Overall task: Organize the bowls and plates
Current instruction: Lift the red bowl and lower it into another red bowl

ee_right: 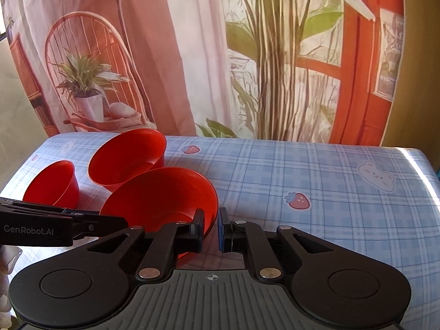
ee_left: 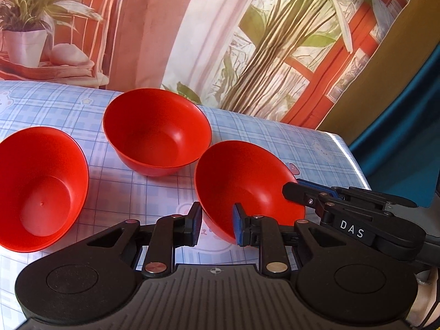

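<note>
Three red bowls on blue plaid tablecloth (ee_right: 316,170): far bowl (ee_left: 156,132) and left bowl (ee_left: 41,189) stand apart, crowding near bowl (ee_left: 244,184) w/ printed backdrop (ee_right: 220,55) behind. Left gripper (ee_left: 217,224) straddles near bowl's front rim, jaws apart, not clamped. Right gripper (ee_right: 211,229) straddles its right rim, jaws nearly together; grip can't tell.

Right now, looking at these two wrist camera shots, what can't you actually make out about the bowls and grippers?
Right wrist view: whether the right gripper is clamped on the rim of the near bowl; its fingers cover the contact.
Both views: whether that bowl's base touches the table; the left gripper and right gripper cover it.
Left wrist view: the leftmost bowl is cut by the frame edge.
</note>
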`<state>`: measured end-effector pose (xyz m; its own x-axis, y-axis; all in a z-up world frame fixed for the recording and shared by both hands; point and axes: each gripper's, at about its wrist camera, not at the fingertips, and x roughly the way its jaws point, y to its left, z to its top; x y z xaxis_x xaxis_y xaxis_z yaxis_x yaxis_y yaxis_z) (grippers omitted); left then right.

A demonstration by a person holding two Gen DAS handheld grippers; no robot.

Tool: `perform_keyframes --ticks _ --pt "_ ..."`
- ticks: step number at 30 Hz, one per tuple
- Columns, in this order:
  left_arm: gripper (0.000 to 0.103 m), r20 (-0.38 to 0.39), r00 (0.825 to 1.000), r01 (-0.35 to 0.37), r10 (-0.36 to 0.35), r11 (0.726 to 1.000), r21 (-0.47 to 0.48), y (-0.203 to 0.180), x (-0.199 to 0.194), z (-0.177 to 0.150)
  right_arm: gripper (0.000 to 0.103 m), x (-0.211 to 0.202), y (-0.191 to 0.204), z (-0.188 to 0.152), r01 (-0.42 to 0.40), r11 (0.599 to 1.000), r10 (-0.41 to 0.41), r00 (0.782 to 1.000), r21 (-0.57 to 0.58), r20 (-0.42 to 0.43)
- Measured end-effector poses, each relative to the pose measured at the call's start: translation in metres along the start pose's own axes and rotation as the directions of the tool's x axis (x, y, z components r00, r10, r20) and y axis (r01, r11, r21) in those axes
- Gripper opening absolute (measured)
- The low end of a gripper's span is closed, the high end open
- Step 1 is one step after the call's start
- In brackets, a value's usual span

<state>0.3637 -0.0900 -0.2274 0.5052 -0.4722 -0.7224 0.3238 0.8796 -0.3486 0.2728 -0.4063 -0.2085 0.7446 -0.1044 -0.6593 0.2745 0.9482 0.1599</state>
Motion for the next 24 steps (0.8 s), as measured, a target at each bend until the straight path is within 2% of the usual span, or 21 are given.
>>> perform_keyframes --ticks 6,12,20,24 --pt "0.025 0.024 1.000 0.007 -0.008 1.000 0.014 -0.001 -0.025 -0.002 0.009 -0.018 0.014 0.007 -0.007 1.000 0.008 1.000 -0.016 0.025" --pt "0.025 0.075 0.997 -0.002 0.000 1.000 0.031 0.012 -0.067 0.005 0.009 -0.027 0.041 0.023 -0.046 0.998 0.048 0.998 -0.041 0.044" --pt "0.025 0.135 0.988 -0.069 0.068 0.998 0.002 0.058 -0.114 0.018 0.010 -0.008 0.102 0.040 -0.129 0.989 0.133 0.990 -0.079 0.054" --pt "0.025 0.159 0.980 -0.116 0.117 0.993 -0.013 0.080 -0.125 0.020 0.010 0.009 0.135 0.044 -0.156 0.982 0.161 0.986 -0.103 0.045"
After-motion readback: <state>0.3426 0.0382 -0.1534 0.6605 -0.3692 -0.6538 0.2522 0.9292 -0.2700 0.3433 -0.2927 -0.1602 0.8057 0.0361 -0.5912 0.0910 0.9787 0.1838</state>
